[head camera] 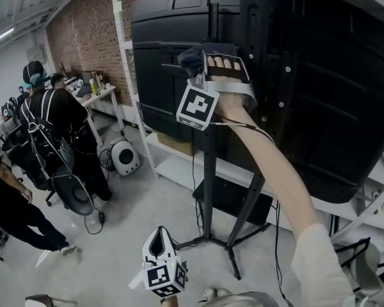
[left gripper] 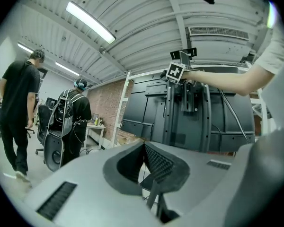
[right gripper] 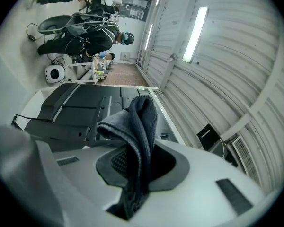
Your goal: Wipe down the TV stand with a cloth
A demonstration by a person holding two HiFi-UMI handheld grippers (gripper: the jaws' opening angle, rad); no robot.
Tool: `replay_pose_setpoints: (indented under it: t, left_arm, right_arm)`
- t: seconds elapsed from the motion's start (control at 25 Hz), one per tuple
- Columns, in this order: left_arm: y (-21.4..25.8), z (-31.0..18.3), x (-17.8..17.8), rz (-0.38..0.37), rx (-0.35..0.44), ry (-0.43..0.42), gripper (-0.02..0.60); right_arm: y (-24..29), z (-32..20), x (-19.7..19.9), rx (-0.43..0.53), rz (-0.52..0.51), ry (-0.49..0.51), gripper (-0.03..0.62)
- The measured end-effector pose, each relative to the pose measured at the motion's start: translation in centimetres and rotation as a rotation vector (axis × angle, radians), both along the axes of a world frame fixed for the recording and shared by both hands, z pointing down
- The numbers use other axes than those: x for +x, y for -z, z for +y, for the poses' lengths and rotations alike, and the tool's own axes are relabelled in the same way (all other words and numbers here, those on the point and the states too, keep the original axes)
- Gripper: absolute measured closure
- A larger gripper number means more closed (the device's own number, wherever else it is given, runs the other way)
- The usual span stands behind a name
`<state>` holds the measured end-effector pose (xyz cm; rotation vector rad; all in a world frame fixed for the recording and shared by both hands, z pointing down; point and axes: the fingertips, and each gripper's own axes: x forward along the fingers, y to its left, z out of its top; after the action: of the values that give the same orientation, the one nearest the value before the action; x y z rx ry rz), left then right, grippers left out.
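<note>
R gripper (right gripper: 138, 161): fingers clamped on dark cloth (right gripper: 139, 122), held at the top of the TV stand (head camera: 209, 190). L gripper (left gripper: 149, 163): fingers closed, empty, low by the stand's feet. Risks, imo: cloth snags cable (head camera: 193, 178); hard push rocks the stand.

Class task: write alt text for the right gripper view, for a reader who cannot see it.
The right gripper is shut on a dark folded cloth that stands up between its jaws. Beyond it is the black back of a TV, with a person in dark clothes farther off.
</note>
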<state>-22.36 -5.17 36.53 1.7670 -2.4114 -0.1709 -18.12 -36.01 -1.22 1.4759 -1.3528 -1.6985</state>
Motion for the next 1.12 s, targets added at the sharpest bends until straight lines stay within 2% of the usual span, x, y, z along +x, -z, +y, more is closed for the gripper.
replay_pose_setpoints:
  t: [0.28,0.68,0.76,0.92,1.12]
  left_arm:
    - [-0.4,-0.6,-0.1,0.009,-0.004,-0.009,0.566]
    - [-1.6,-0.8,-0.1,0.031,-0.029,-0.011,0.566]
    - [-1.8,-0.8,-0.1,0.035,-0.033,-0.012,0.566]
    - [-2.2,-1.0,0.2,0.040,-0.043,-0.019,0.566]
    - [-2.8,-1.7,0.8,0.046,-0.053,-0.039,0.566]
  right_arm:
    - [-3.2,-0.3,-0.7,-0.062,0.036,0.023,0.537]
    - [-7.3,-0.1,-0.8,-0.082,0.099,0.018,0.537]
    - [-8.2,0.1,-0.9,-0.104,0.089,0.037,0.537]
    - [-8.8,1.5,-1.8,-0.124,0.021,0.147,0.536]
    - [-10.2,1.4,-1.4,-0.147,0.042,0.137,0.536]
